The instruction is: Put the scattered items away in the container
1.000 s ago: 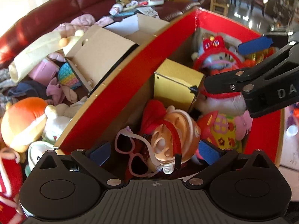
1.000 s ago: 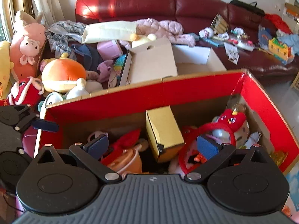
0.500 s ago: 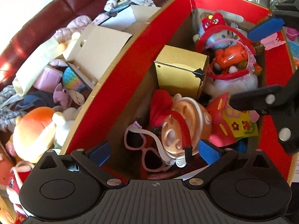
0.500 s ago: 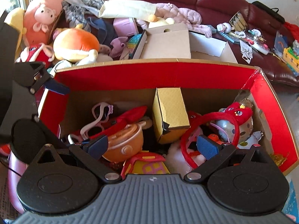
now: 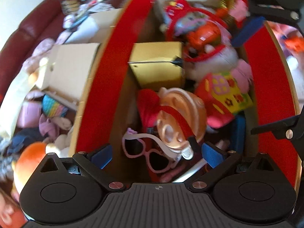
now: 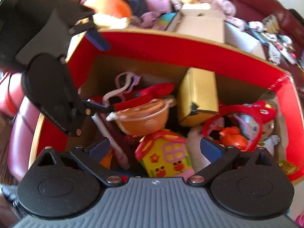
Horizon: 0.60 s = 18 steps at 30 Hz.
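Red-flapped cardboard box [image 6: 182, 51] is already packed: gold carton [image 6: 197, 95], orange plastic bowl [image 6: 144, 119], yellow toy house [image 6: 163, 159], pink heart sunglasses [image 5: 152, 155]. Box sits directly below both grippers. Left hand-held gripper [image 5: 159, 155] and right hand-held gripper [image 6: 153, 150] both spread wide, nothing held. Judgement: lift straight up, clear the flaps, then go for the plush orange toy [image 6: 112, 9] beyond the far wall.
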Available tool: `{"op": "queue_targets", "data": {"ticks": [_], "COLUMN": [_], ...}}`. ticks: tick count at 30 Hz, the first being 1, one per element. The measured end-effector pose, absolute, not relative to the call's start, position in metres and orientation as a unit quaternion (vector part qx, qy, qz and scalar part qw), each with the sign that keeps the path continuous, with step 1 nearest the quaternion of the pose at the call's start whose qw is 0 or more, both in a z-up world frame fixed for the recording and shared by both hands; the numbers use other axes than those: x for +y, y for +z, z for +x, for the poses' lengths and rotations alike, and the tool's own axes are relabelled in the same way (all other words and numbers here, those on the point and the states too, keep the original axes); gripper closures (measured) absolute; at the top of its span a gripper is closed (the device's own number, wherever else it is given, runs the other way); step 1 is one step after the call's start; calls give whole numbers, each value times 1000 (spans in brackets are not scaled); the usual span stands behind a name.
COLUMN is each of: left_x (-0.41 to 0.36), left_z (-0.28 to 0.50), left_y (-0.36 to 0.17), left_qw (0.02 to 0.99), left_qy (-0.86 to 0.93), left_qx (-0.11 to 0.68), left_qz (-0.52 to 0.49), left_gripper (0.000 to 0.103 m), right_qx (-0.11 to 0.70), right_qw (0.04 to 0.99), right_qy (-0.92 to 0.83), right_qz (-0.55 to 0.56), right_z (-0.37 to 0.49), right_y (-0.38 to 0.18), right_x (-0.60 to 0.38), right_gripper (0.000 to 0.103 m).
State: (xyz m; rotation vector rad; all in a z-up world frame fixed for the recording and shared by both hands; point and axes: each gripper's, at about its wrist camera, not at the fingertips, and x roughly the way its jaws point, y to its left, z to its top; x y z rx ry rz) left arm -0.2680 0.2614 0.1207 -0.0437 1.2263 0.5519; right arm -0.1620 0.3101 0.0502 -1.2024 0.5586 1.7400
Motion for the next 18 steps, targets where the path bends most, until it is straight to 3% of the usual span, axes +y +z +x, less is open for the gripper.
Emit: {"op": "queue_targets", "data": {"ticks": [18], "left_x": [255], "left_z": [-263], "left_y": [87], "left_qw": [773], "left_qy": [195], "left_qx": [601], "left_qz": [55], "left_gripper": [1], "right_qx": [207], "right_qw": [414], "right_qy": [693], "right_qz": [-553], "right_z": [-188], "right_y": [15], "right_x": [310], "right_gripper": [2]}}
